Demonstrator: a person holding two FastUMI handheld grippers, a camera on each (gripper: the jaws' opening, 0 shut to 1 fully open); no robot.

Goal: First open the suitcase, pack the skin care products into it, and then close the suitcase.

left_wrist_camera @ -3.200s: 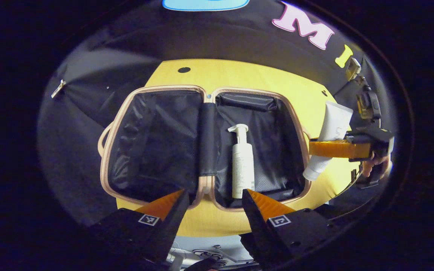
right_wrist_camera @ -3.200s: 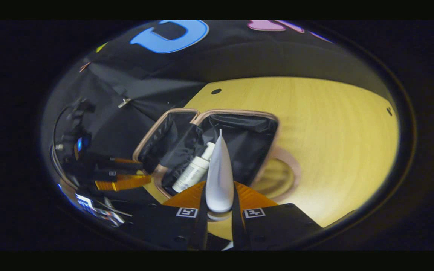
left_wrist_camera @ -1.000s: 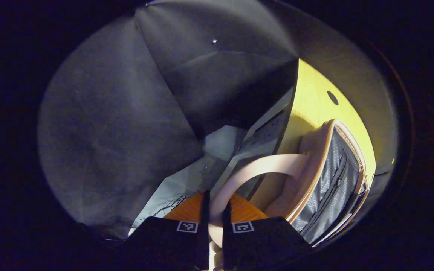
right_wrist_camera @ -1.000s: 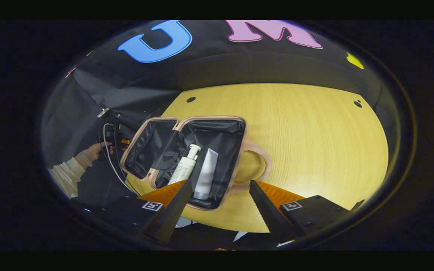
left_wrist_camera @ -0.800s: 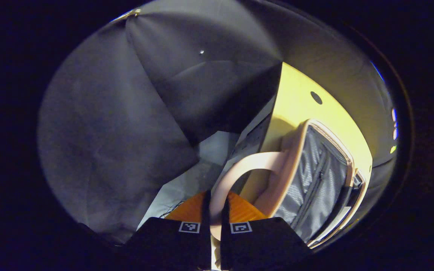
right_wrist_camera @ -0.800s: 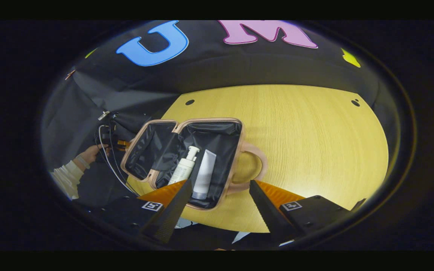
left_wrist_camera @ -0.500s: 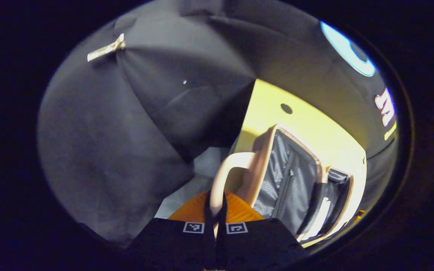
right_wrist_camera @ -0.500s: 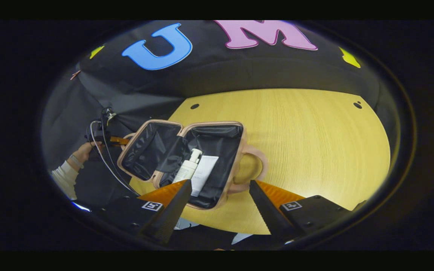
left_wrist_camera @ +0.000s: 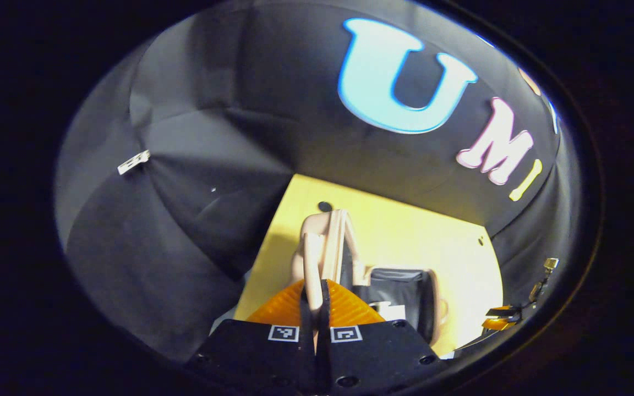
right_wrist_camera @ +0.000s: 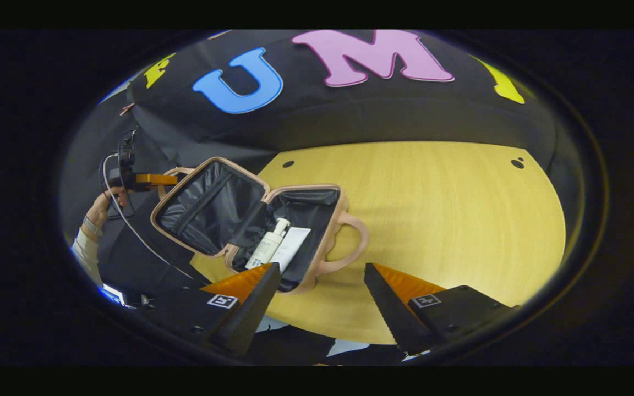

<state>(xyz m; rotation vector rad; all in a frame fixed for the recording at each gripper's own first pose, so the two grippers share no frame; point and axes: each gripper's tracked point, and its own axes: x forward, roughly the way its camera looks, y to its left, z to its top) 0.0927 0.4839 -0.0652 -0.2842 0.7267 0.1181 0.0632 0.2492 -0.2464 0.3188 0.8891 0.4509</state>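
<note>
In the left gripper view the raised lid (left_wrist_camera: pixel 332 242) of the suitcase (right_wrist_camera: pixel 317 220) stands edge-on, so its lining is hidden, and the left gripper (left_wrist_camera: pixel 317 300) covers the lower end of the lid's handle (left_wrist_camera: pixel 310 258). In the right gripper view the pump bottle (right_wrist_camera: pixel 266 246) and the tube (right_wrist_camera: pixel 289 247) lie partly behind one finger of the right gripper (right_wrist_camera: pixel 320 286), their lower ends hidden. The hand (right_wrist_camera: pixel 99 206) at the far left is small and dim, its sleeve (right_wrist_camera: pixel 81 247) cut off at the picture's rim.

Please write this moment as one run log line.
left hand-held gripper: shut on lid handle | lid: half raised | right hand-held gripper: open
</note>
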